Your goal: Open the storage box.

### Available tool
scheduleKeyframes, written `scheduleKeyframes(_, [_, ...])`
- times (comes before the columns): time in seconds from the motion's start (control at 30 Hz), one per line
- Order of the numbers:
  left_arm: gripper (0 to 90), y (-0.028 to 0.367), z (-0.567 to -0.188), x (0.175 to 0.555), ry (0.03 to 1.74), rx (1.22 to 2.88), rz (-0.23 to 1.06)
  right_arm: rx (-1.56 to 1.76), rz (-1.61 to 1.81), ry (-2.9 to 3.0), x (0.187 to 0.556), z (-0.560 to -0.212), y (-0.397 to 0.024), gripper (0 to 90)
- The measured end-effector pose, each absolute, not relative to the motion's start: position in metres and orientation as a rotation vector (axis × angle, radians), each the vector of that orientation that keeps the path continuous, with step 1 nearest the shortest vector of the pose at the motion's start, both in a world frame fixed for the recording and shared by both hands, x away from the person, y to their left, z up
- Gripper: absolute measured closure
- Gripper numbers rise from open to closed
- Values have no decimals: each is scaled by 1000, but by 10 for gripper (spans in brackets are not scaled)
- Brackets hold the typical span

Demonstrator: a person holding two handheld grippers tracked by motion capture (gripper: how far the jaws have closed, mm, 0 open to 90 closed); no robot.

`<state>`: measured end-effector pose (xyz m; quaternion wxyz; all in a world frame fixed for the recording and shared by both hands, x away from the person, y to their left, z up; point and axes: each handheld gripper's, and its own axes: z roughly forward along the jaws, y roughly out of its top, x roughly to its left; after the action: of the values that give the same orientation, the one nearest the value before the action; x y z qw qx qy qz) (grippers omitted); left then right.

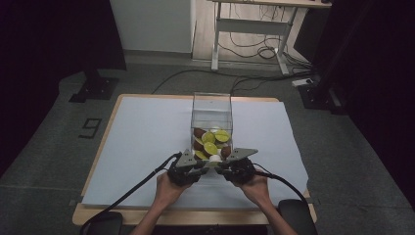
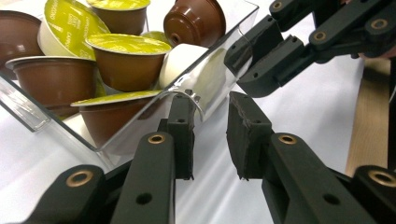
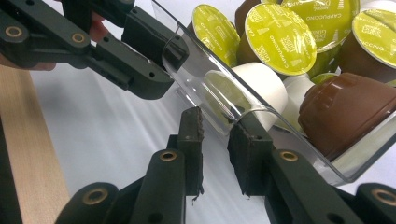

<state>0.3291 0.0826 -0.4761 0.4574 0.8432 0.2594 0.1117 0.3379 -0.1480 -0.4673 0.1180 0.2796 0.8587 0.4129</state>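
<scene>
A clear plastic box (image 1: 211,105) lies tipped on the pale blue table cover, with several coffee capsules (image 1: 210,142) heaped at its near end. They are brown cups with lime-green lids (image 2: 126,60) and a white one (image 3: 261,84). My left gripper (image 1: 206,164) meets the box's near edge from the left. In the left gripper view the curved clear rim (image 2: 194,100) sits between the jaws of the left gripper (image 2: 210,100). My right gripper (image 1: 221,164) meets the same edge from the right, its jaws (image 3: 217,123) astride the rim corner (image 3: 233,122). Each gripper faces the other, nearly touching.
The pale blue cover (image 1: 142,142) spreads wide to both sides of the box. The wooden table edge (image 1: 98,215) runs along the near side. Black cables (image 1: 127,196) trail from both grippers toward the person. A desk frame (image 1: 254,29) and floor cables stand beyond the table.
</scene>
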Motion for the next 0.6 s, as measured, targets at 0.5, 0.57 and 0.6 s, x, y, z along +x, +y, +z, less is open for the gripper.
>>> scheduleKeyframes(0.5, [665, 92, -478, 322, 638, 2103, 312, 822, 1224, 2514, 334, -466, -157, 711])
scheduleKeyframes(0.57, [659, 95, -479, 321, 648, 2096, 310, 832, 1220, 2515, 335, -466, -160, 702])
scheduleKeyframes(0.6, [654, 98, -479, 320, 655, 2092, 311, 844, 1226, 2513, 335, -467, -164, 693])
